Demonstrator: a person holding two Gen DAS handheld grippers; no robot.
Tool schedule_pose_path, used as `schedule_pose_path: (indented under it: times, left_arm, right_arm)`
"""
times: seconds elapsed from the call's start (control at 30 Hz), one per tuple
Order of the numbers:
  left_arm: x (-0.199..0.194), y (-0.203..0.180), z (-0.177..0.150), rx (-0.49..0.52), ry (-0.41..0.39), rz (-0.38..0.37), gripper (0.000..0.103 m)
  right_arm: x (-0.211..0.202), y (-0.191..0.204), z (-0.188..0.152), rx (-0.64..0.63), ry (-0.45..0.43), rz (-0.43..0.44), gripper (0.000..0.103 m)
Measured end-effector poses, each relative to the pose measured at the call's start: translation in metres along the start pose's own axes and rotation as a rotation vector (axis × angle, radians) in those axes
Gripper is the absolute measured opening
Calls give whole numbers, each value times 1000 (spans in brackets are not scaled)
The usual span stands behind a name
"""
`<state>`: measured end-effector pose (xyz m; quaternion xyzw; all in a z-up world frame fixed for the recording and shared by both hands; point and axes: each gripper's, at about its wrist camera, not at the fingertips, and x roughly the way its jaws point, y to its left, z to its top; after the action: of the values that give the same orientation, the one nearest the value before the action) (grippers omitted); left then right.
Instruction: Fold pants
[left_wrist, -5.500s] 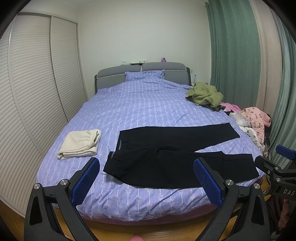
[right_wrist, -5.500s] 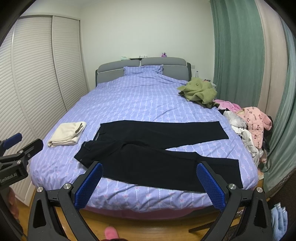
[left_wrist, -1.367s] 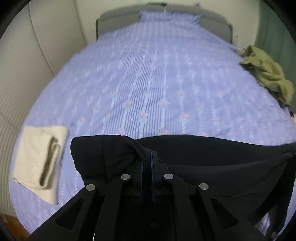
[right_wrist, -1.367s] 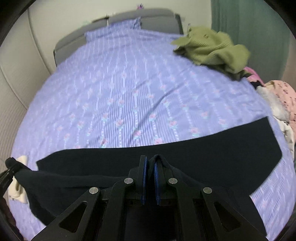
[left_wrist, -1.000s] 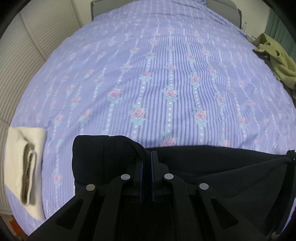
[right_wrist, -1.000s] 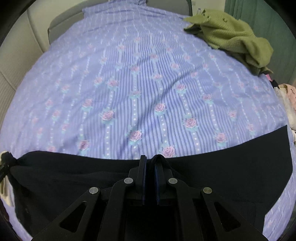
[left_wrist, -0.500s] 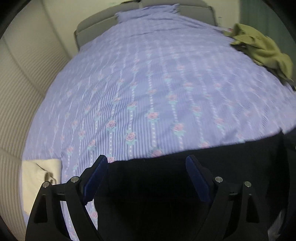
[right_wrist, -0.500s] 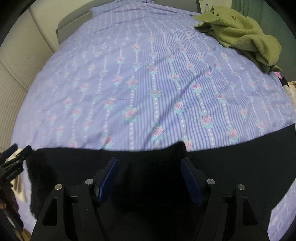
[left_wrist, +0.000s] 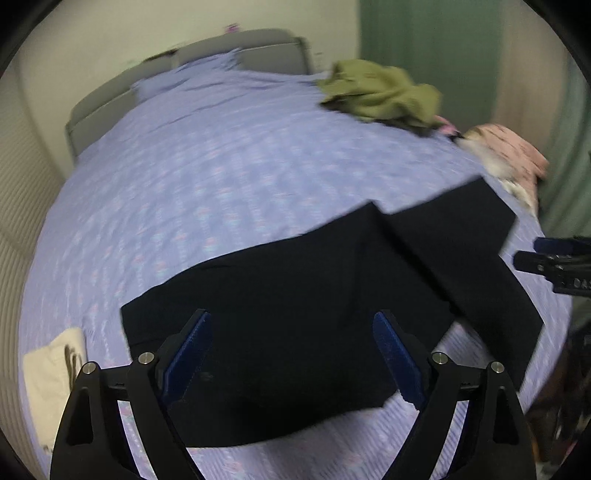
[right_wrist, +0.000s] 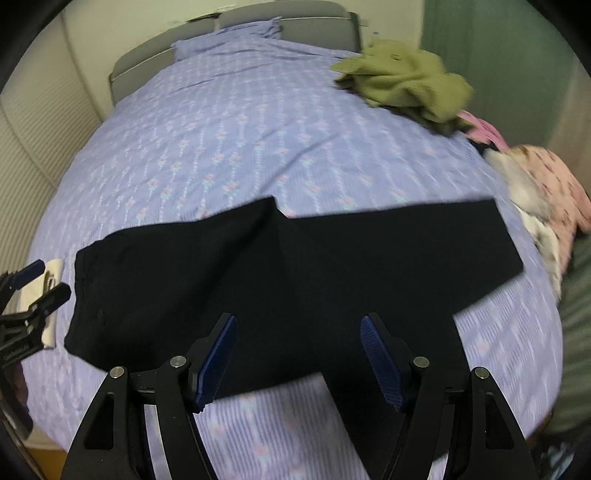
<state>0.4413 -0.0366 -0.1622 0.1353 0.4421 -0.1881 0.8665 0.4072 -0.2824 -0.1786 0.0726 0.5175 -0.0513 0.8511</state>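
Note:
Black pants (left_wrist: 295, 288) lie flat on the purple bedspread (left_wrist: 207, 177), waist to the left, the two legs crossing and fanning apart to the right. They also show in the right wrist view (right_wrist: 258, 273). My left gripper (left_wrist: 291, 354) is open and empty, above the waist end. My right gripper (right_wrist: 299, 350) is open and empty, above the middle of the pants. The right gripper shows at the right edge of the left wrist view (left_wrist: 557, 258); the left gripper shows at the left edge of the right wrist view (right_wrist: 26, 295).
A folded cream garment (left_wrist: 51, 373) lies left of the pants. An olive sweater (right_wrist: 402, 77) is heaped at the far right of the bed. Pink and white clothes (right_wrist: 546, 188) pile beside the bed's right edge. Grey headboard (right_wrist: 236, 22), green curtain (left_wrist: 436, 51).
Both grippers opened and let go of the pants after folding the near edge over. They have since pulled back and up. The pants now lie flat with legs crossed.

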Motion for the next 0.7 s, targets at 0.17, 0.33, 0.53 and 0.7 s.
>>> schedule_pose_path:
  times: [0.17,0.33,0.53,0.7]
  left_arm:
    - [-8,-51,-14,55,16,-81,89]
    - [6,-94,-25,23,68,-105,89]
    - [35,-136,-51,-28,178,-96,89]
    - [56,-155,-75,-27,268,-80,89]
  right_arm:
    - [-10,-32,-47,51,52,-45,70]
    - [-3,-53,-86,26,115,-54,70]
    - [33,-74,-123,-18,217,-32,70]
    - [71,-78,-156,-68,325,-43,70]
